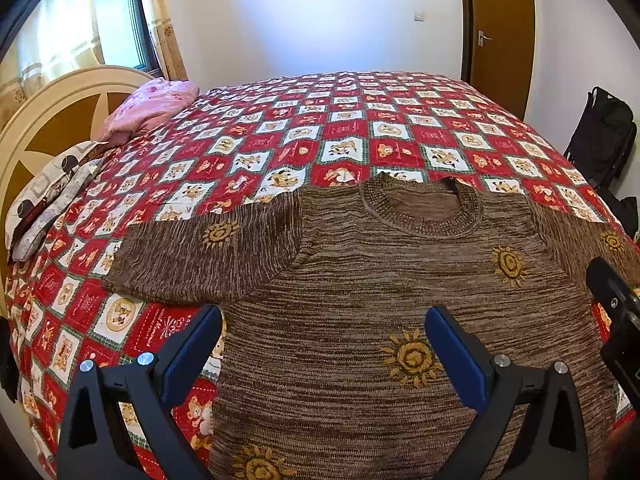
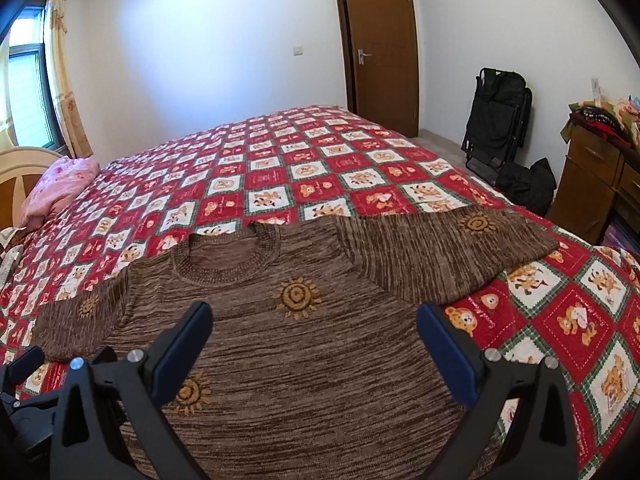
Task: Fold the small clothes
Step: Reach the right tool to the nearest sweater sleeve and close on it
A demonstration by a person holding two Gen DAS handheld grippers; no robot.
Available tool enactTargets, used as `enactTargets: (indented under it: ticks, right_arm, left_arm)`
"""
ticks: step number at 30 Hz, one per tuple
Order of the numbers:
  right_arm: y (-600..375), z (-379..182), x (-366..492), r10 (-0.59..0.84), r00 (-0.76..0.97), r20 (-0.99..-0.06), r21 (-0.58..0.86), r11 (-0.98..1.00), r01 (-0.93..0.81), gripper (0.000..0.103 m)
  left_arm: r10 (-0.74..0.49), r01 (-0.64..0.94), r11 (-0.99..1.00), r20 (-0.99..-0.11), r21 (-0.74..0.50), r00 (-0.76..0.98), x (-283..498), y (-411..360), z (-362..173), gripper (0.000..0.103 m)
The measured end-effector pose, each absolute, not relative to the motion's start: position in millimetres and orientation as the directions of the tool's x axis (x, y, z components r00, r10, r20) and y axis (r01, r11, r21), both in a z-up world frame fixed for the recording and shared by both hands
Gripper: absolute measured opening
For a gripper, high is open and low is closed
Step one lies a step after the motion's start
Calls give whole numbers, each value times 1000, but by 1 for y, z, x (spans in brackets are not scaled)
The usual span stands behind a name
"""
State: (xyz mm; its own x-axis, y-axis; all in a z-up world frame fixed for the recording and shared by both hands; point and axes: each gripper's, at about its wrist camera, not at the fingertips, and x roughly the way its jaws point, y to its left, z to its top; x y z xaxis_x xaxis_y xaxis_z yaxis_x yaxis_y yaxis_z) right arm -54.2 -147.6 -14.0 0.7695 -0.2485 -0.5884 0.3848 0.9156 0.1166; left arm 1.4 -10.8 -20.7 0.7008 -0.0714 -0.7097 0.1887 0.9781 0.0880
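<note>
Status: nothing folded yet, as far as I can judge. Brown sweater (image 1: pixel 360 280) lies flat, front up, on the bed (image 1: pixel 280 132) over the red-and-white checked quilt (image 2: pixel 280 176). Collar (image 1: pixel 420 208) points away from the cameras, hem toward them and partly out of frame. Both sleeves are spread out to the sides: left sleeve (image 1: pixel 200 256) angled out over the quilt, right sleeve (image 2: pixel 448 248) likewise. No crease or doubled layer visible in the body.

Left tool (image 1: pixel 324 344): jaws wide, nothing between them. It hovers over the lower left part of the sweater; left finger (image 1: pixel 192 344) sits over the sweater's side edge where it meets the quilt, right finger over the body near a sun motif (image 1: pixel 412 358). Can't tell if the tips touch the fabric.

Right tool (image 2: pixel 314 340): also wide and empty, over the lower right part of the body, its right finger (image 2: pixel 448 348) near the sweater's right side edge. Contact with fabric unclear here too.

Each tool shows at the edge of the other's view, so they sit near each other, side by side at the hem end.

Left to do, my read: everything. Sleeves in, sides in, then hem up toward the collar. Garment looks well smoothed, so setup is done.

Pink bundle (image 1: pixel 152 108) and pillows (image 1: pixel 52 196) at the headboard end, well apart from the sweater.
</note>
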Motion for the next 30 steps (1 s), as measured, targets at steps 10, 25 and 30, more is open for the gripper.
enactTargets:
  ticks: [10, 25, 30]
  right_arm:
    - [-213, 1, -60, -345, 756, -557, 55, 893, 447, 101]
    - [-489, -61, -66, -250, 538, -805, 359, 516, 778, 67]
    - [-494, -71, -36, -272, 491, -828, 272, 570, 775, 67]
  left_arm:
    - [-147, 220, 975, -661, 28, 736, 2, -1, -15, 102]
    - [-144, 173, 984, -718, -32, 682, 25, 19, -27, 102]
    - [-122, 156, 988, -723, -20, 680, 30, 21, -30, 102]
